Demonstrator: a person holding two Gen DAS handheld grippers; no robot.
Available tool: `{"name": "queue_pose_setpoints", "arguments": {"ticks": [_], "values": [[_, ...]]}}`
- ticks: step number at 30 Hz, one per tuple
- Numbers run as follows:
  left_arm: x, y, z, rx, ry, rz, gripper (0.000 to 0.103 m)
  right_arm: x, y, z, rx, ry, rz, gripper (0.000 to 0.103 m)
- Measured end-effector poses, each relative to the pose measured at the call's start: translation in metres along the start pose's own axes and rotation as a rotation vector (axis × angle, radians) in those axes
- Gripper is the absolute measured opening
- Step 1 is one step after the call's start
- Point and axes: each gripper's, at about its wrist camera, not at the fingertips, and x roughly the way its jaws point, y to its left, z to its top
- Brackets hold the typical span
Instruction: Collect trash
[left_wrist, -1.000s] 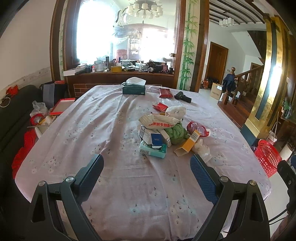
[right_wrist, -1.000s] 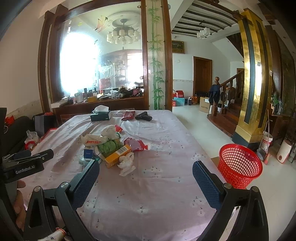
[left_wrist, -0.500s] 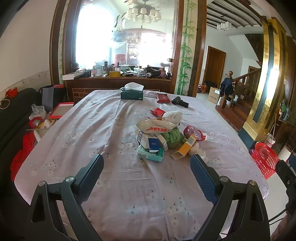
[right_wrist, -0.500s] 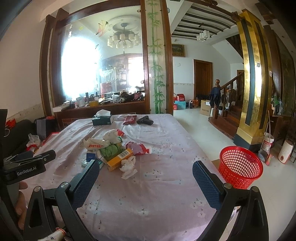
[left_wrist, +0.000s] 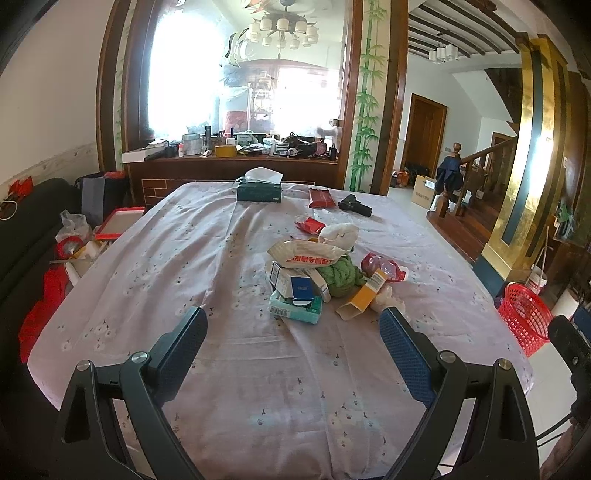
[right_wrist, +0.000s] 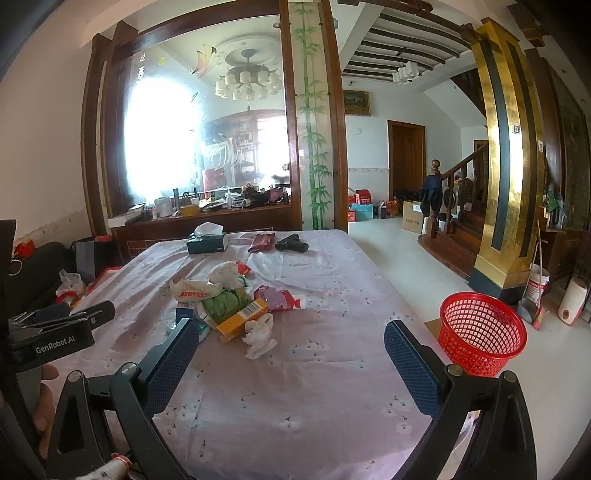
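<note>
We note the left gripper (left_wrist: 291, 325) held above the near end of the worktop (left_wrist: 229, 369), its jaws wide apart with nothing between them. The right gripper (right_wrist: 291, 334) is likewise held over the near end, jaws wide apart and empty.

The trash pile (left_wrist: 325, 273) sits on the worktop's pale floral cloth, ahead of both grippers and touched by neither. In it we record a crumpled white bag with red print (left_wrist: 308, 254), a green bundle (left_wrist: 341, 275), small cartons stacked on a teal packet (left_wrist: 295, 310), an orange box (left_wrist: 364, 293) lying tilted, a red wrapper (left_wrist: 382, 266) and crumpled white tissue (right_wrist: 258, 334).

At the far end stand a tissue box (left_wrist: 259, 192), a dark red packet (left_wrist: 322, 197) and a black object (left_wrist: 355, 205), well apart from the pile.

A red basket (right_wrist: 482, 332) stands on the floor to the right of the worktop.
</note>
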Motion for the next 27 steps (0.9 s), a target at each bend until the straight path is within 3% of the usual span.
{"name": "queue_pose_setpoints", "arguments": {"ticks": [19,27], "values": [[0.0,0.0,-0.002,0.0,-0.001,-0.003,0.093,-0.004,0.004,0.005,-0.006,-0.007,0.003,0.102],[0.017,-0.002,0.001,0.005,0.046,-0.058,0.093,0.007,0.002,0.007,0.008,0.023,0.03,0.102]]}}
